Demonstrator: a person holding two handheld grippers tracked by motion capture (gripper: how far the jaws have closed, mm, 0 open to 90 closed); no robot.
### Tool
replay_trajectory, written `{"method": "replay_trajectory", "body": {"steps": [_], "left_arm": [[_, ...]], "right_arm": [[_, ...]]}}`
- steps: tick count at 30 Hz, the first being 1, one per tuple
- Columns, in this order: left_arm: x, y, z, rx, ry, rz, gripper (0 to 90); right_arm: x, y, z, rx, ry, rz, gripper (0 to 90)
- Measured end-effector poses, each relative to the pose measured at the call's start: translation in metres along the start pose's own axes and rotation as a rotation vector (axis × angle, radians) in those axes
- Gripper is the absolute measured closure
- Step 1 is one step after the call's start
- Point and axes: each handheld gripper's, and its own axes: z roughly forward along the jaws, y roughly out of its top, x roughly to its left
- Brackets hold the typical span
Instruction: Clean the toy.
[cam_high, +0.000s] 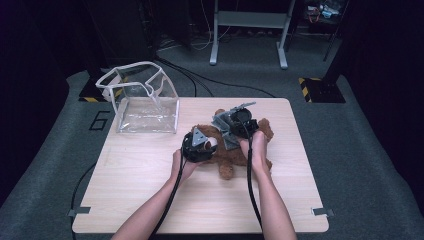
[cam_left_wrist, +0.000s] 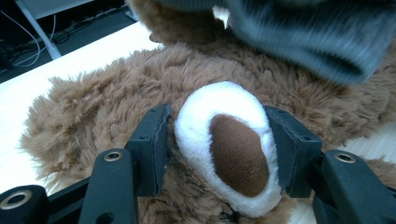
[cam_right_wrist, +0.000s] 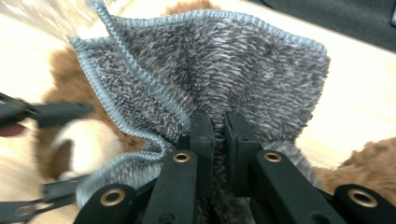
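Brown fur marks the landmark: a teddy bear (cam_high: 235, 147) is lying on the pale wooden table (cam_high: 150, 190), a little right of its middle, in the high view. A grey cloth (cam_high: 225, 131) is lying over the bear's upper part. The left gripper (cam_high: 199, 146) is sitting at the bear's left side, held in the person's left hand (cam_high: 182, 165), and the right gripper (cam_high: 240, 122) is sitting above the bear's middle, on the cloth, with the right hand (cam_high: 256, 147) behind it. A clear plastic bag (cam_high: 142, 100) with white edging is standing open on the table, well apart from the bear, up and to its left.

In the left gripper view, the black jaws are standing on either side of the bear's white muzzle (cam_left_wrist: 229, 144) with its brown nose patch; both pads are touching the plush, so this gripper is grasping the muzzle. The grey cloth (cam_left_wrist: 308, 37) is hanging blurred just above the bear's face.

In the right gripper view, the jaws are clenched nearly together on a pinched fold of the cloth (cam_right_wrist: 219, 70), whose stitched edge is rising in front of the bear. Brown fur (cam_right_wrist: 369, 158) is showing beside the cloth at lower right. At the left the picture is blurred; the dark bars there are probably the left gripper (cam_right_wrist: 51, 114) at the muzzle.
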Motion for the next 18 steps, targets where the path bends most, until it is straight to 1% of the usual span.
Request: {"method": "replay_trajectory", "body": {"steps": [2,3,4,5,6,7,8,9,10,11,12,14,16,17,18], "left_arm": [[0.0,0.0,0.0,-0.003,0.0,-0.001,44.5],[0.0,0.0,0.001,-0.007,0.0,-0.006,44.6],[0.0,0.001,0.001,-0.005,-0.002,-0.005,44.5],[0.001,0.001,0.001,0.005,-0.006,-0.005,44.6],[0.001,0.002,0.001,0.005,-0.008,-0.007,44.6],[0.001,0.002,0.001,0.003,-0.006,-0.011,44.6],[0.001,0.002,0.002,0.003,-0.005,-0.015,44.6],[0.002,0.002,0.002,0.002,-0.005,-0.017,44.5],[0.002,0.003,0.002,0.008,-0.008,-0.016,44.6],[0.003,0.003,0.002,0.009,-0.008,-0.017,44.6],[0.003,0.004,0.002,0.011,-0.008,-0.017,44.6],[0.004,0.004,0.003,0.015,-0.017,-0.026,44.5],[0.006,0.004,0.003,0.02,-0.022,-0.019,44.5],[0.006,0.004,0.003,0.015,-0.018,-0.021,44.6],[0.006,0.004,0.003,0.011,-0.018,-0.024,44.5]], "right_arm": [[-0.004,-0.003,0.004,0.002,-0.019,0.005,83.4],[-0.008,-0.004,0.004,0.002,-0.019,0.013,83.4],[-0.011,-0.005,0.003,-0.004,-0.03,0.035,83.3],[-0.015,-0.005,0.001,-0.002,-0.045,0.03,83.4],[-0.017,-0.006,0.0,0.002,-0.056,0.035,83.4],[-0.021,-0.006,-0.001,0.002,-0.065,0.04,83.4],[-0.027,-0.008,-0.003,-0.001,-0.088,0.049,83.4],[-0.03,-0.009,-0.005,0.004,-0.094,0.058,83.4],[-0.035,-0.01,-0.007,0.009,-0.099,0.071,83.4],[-0.042,-0.012,-0.009,0.005,-0.115,0.081,83.4],[-0.046,-0.014,-0.01,0.01,-0.125,0.092,83.4],[-0.058,-0.019,-0.014,0.009,-0.14,0.126,83.4],[-0.068,-0.023,-0.019,0.005,-0.152,0.153,83.4],[-0.072,-0.024,-0.022,-0.01,-0.156,0.171,83.3],[-0.076,-0.025,-0.026,-0.023,-0.161,0.178,83.3]]}}
